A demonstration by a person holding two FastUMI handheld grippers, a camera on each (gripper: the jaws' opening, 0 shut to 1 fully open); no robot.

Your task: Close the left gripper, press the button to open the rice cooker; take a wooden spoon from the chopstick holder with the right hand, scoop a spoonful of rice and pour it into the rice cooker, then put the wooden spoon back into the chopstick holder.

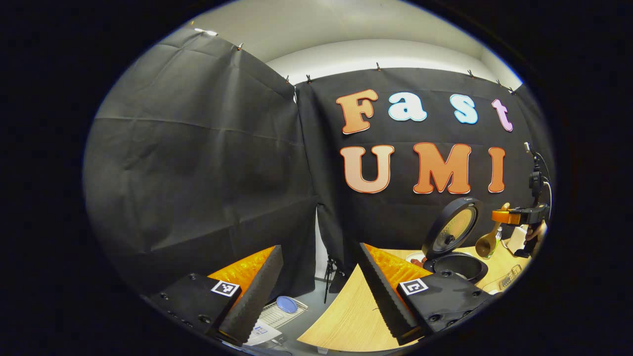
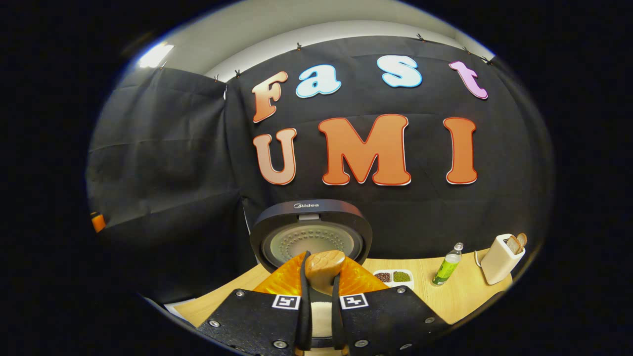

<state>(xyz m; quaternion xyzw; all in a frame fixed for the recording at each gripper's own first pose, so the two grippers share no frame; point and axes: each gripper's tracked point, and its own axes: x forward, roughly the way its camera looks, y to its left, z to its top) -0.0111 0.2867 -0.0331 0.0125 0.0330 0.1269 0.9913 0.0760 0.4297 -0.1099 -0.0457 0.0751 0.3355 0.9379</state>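
**Right gripper view: spoon held over the open cooker**

Right gripper view shows the right gripper [image 2: 320,291] with its two fingers squeezed on the wooden spoon [image 2: 324,269]. The spoon handle sits between the fingers and the spoon's round end pokes up just past the tips. Below the fingers, white rice [image 2: 321,311] shows in the small gap. Right behind the spoon stands the rice cooker [image 2: 311,222] with its lid up, so the round silver inside of the lid faces the camera. To the right, on the wooden table [image 2: 460,296], sits a small white tray [image 2: 393,277] with dark and green bits in it. Next comes a green bottle [image 2: 447,267], standing up. Farther right is a pale toaster [image 2: 499,259] with bread [image 2: 517,242] sticking out of the top.

Left gripper view shows the left gripper [image 1: 319,291] with its fingers spread wide and nothing between them. It hangs by the table's edge [image 1: 346,316], with gray floor [image 1: 316,306] below. Far off to the right is the same cooker [image 1: 452,247], lid up and pot open. Just beside it, the other gripper [image 1: 519,215] holds the wooden spoon [image 1: 487,242] with the bowl end hanging down near the pot's rim. A hand [image 1: 536,232] holds that gripper.
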